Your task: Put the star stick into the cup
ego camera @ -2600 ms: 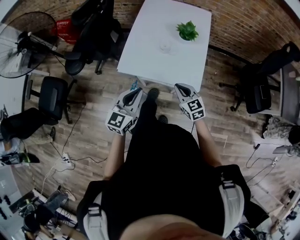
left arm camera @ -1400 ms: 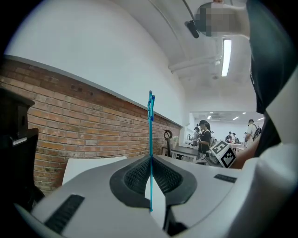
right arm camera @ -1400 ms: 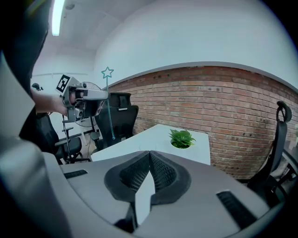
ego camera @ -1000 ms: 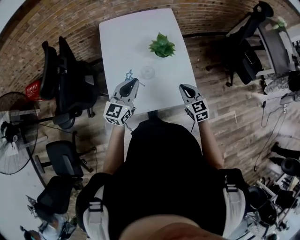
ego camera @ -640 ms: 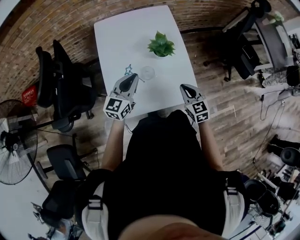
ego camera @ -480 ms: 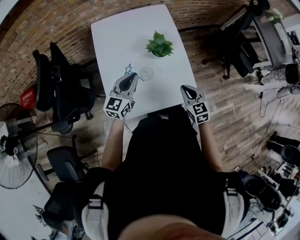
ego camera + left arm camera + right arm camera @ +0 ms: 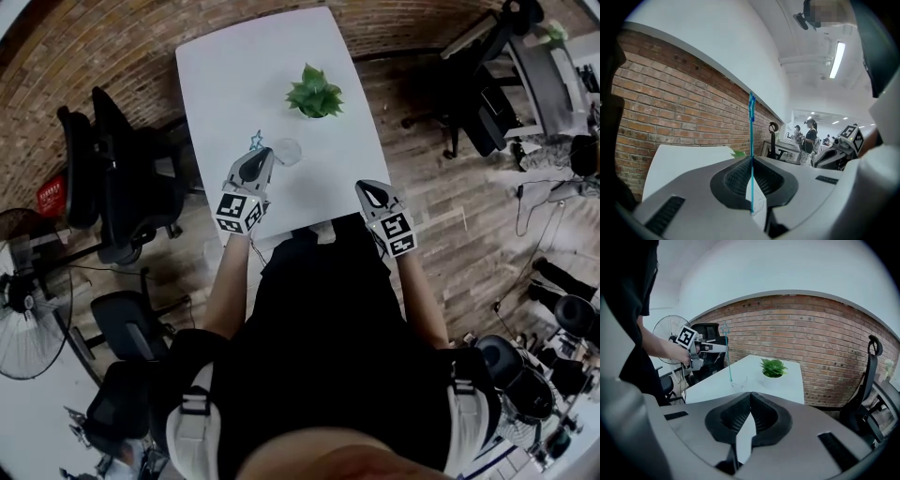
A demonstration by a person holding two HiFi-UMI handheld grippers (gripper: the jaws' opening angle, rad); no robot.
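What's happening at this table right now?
A person stands at the white table with tongs in each hand. The left tongs are shut on the star stick, holding it upright beside the clear cup. Its lower end is at the cup's rim; I can't tell if it is inside. The right tongs are shut on nothing, near the table's near edge. A potted plant sits beyond the cup.

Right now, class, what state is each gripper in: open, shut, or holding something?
Left gripper: shut on the star stick, which stands upright.
Right gripper: shut, with nothing between its jaws.
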